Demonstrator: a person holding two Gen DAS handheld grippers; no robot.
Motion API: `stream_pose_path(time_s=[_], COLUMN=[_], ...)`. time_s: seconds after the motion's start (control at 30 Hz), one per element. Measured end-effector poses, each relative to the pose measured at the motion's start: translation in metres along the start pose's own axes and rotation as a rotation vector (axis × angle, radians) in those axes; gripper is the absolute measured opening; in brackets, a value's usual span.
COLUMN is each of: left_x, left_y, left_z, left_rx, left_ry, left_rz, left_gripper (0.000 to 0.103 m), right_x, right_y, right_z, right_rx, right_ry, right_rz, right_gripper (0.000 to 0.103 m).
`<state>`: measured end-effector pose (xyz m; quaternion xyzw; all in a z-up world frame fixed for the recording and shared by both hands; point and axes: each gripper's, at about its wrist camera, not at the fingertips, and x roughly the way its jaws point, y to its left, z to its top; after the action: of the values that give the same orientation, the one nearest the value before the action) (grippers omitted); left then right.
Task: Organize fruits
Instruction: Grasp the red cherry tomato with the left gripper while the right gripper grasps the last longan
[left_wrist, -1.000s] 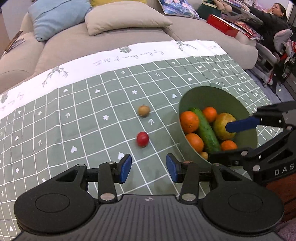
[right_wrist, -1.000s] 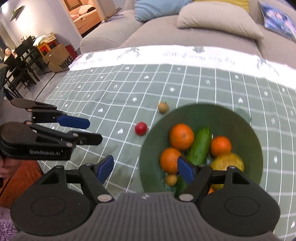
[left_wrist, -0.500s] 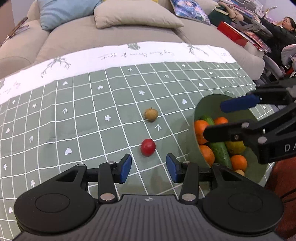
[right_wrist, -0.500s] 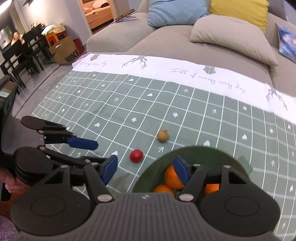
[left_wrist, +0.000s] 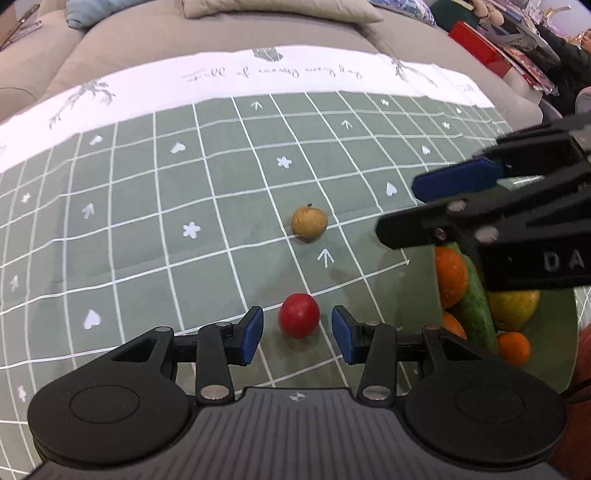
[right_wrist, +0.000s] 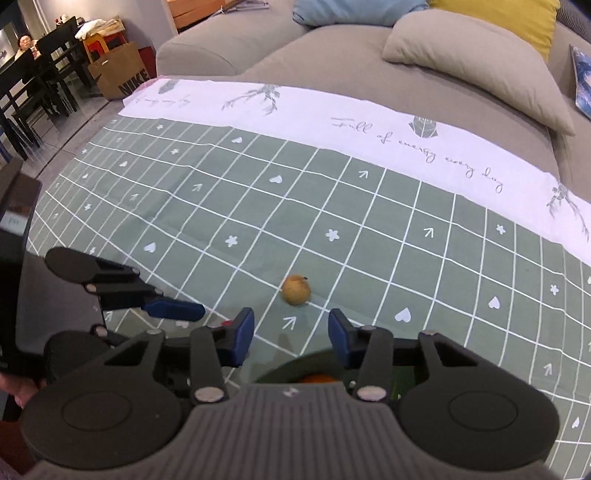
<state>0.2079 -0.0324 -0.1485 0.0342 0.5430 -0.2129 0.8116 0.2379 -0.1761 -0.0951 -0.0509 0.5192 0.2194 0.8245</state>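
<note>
Meanwhile, the left gripper (left_wrist: 297, 334) stood unclenched astride the red fruit (left_wrist: 299, 315) on the checked cloth (left_wrist: 147, 258), pads clear. Beyond lay a brown fruit (left_wrist: 309, 224). The right gripper (right_wrist: 291, 336), empty, was closing above the bowl (left_wrist: 569, 332) of oranges (left_wrist: 448, 277) and cucumber (left_wrist: 476, 314).

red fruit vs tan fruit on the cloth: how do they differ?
Colour: the red fruit is glossy red, the tan fruit dull yellow-brown with a stem nub. Place: the red fruit lies between the left gripper pads, untouched; the tan fruit lies farther off, ahead of the closing right gripper. Both small, round, outside the bowl.
</note>
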Motion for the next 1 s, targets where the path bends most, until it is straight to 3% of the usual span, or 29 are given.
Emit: stream_pose_path(time_s=[0.47,0.57,0.67,1.0], left_x=[0.016,0.015,0.016,0.016], left_y=[0.003,0.005,0.006,0.007], left_z=[-0.003,-0.002,-0.001,-0.002], left_rx=[-0.023,-0.03,-0.036,-0.052], left_ry=[0.022,0.022,0.024,0.013], left_rz=[-0.033,-0.042,-0.044,-0.038], left_gripper=[0.03,0.029,0.03,0.033], right_x=[0.046,0.055,0.064,0.085], right_y=[-0.005,-0.005,-0.004,-0.003], right_z=[0.011,0.015,0.019,0.022], right_rx=[-0.024,-0.02,-0.023,-0.01], right_ry=[0.028,0.034,0.047,0.091], right_rz=[0.01,0.02,0.021,0.011], right_gripper=[0.037,0.037,0.029,0.028])
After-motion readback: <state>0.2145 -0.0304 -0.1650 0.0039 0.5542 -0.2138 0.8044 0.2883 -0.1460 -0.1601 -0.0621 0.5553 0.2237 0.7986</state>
